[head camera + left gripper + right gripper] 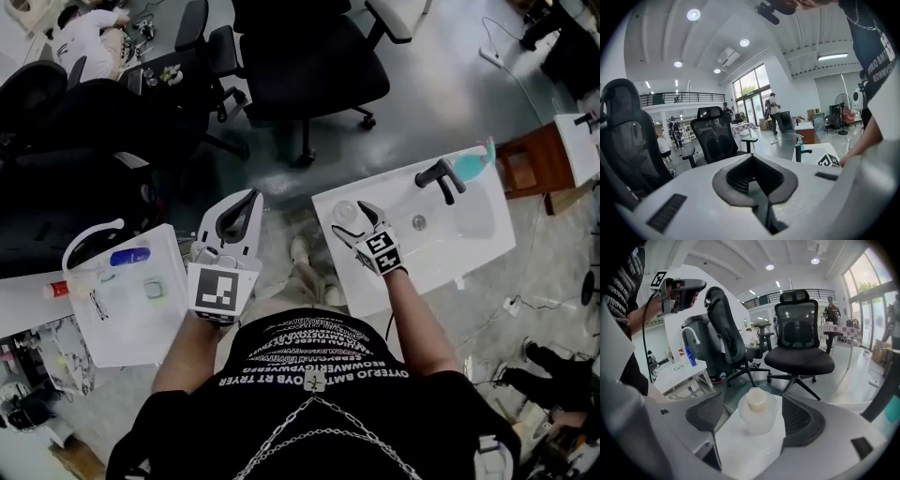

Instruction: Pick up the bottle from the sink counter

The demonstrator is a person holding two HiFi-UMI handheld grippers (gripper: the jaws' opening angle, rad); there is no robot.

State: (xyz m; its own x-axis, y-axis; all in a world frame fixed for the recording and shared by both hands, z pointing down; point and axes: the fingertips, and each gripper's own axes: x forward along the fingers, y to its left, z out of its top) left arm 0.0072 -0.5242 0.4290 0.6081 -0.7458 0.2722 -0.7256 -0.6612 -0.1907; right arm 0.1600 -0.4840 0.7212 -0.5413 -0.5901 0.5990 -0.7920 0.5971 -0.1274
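A small translucent white bottle [345, 214] with a pale cap stands on the left corner of the white sink counter [487, 244]. My right gripper [351, 222] is open, with one jaw on each side of the bottle. In the right gripper view the bottle [757, 414] sits upright between the dark pads of the right gripper [754, 422], with small gaps to each side. My left gripper [246, 208] hangs in the air left of the counter, shut and empty. In its own view the left gripper [753, 161] points at office chairs.
The counter has a basin [469, 214], a black faucet [441, 178] and a teal spray bottle [471, 166]. A white table [131, 323] at the left carries a blue bottle [129, 256] and small items. Black office chairs [309, 56] stand beyond, and a wooden cabinet [527, 161] is at the right.
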